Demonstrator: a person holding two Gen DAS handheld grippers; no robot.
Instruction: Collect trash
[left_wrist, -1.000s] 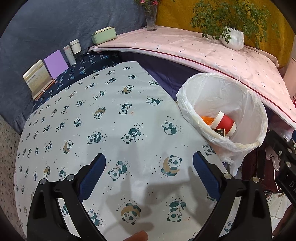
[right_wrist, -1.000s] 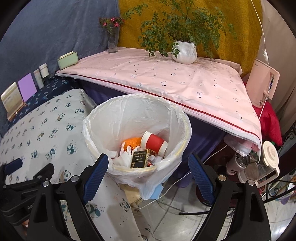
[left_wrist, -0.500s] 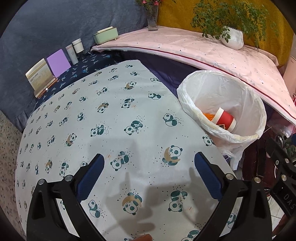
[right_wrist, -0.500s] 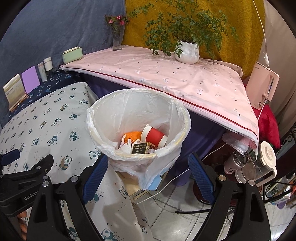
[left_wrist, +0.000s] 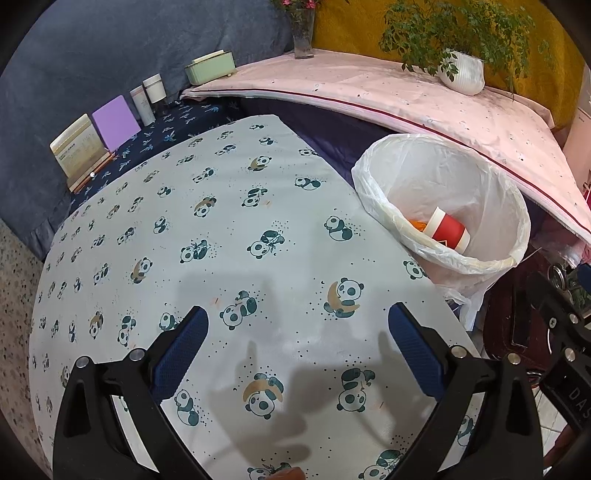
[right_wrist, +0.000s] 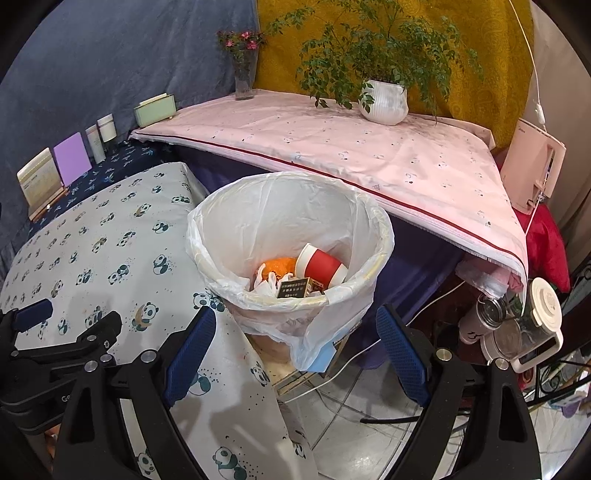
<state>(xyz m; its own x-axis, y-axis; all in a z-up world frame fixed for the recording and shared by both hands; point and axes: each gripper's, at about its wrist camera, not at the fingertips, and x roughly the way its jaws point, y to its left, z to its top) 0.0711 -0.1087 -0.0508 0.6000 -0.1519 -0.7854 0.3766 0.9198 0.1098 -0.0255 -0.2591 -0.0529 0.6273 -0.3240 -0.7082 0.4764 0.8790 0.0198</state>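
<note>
Left gripper (left_wrist: 297, 332): jaws wide open, nothing between them, hanging over the panda-print table (left_wrist: 229, 206) without touching it; only shadows of the fingers fall on the cloth below.

Right gripper (right_wrist: 295, 334): jaws wide open and empty too, pointing down at the near rim of the trash bin (right_wrist: 369, 218), not touching it.

The bin has a white plastic liner and sits just beside the table's right edge, below the pink-covered shelf (right_wrist: 351, 155). Trash already inside: red-and-white paper cup (right_wrist: 322, 265) lying on its side, orange peel (right_wrist: 279, 266) next to it, a small dark box (right_wrist: 293, 288) with gold print against the near rim, some crumpled white tissue (right_wrist: 264, 286).

Table top under the left gripper shows no loose trash.
</note>
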